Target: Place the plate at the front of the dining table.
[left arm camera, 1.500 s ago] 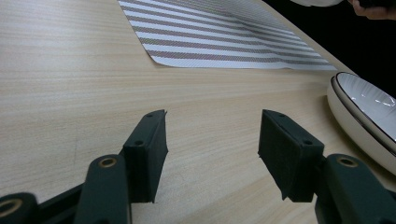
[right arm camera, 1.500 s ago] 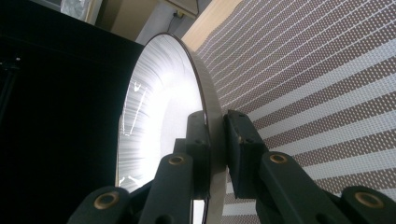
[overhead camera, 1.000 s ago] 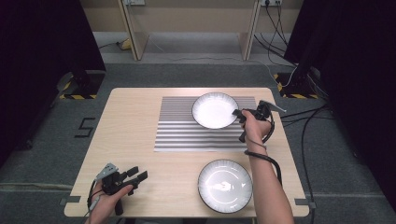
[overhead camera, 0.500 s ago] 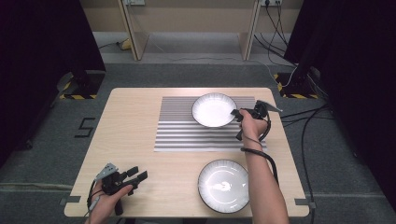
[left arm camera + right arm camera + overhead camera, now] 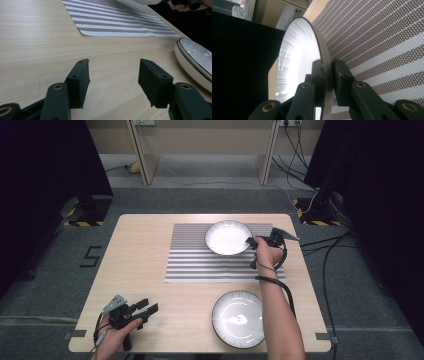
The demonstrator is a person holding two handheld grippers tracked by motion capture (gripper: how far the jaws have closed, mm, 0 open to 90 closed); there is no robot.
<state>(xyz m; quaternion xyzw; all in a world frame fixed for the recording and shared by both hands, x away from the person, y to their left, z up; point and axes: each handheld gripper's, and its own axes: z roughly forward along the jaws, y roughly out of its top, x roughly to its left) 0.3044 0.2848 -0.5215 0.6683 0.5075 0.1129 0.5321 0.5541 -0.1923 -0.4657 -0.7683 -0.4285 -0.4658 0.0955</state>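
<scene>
A white plate (image 5: 227, 237) with a dark rim sits at the far right part of the striped placemat (image 5: 200, 265). My right gripper (image 5: 251, 241) is shut on its right rim. In the right gripper view the two jaws pinch the plate's edge (image 5: 325, 60), one pad (image 5: 318, 72) inside and one under the rim, above the placemat (image 5: 387, 45). A second white plate (image 5: 238, 318) lies on the bare wood near the front edge. My left gripper (image 5: 148, 306) rests at the front left of the table, open with nothing between its pads (image 5: 80, 82).
The wooden table (image 5: 140, 240) has bare wood left of the placemat. In the left gripper view the near plate (image 5: 197, 60) lies to the right and the placemat (image 5: 117, 22) ahead. Cables run over the floor at the right.
The right hand with the plate has shifted slightly to the left and nearer over the placemat. The left hand has not moved.
</scene>
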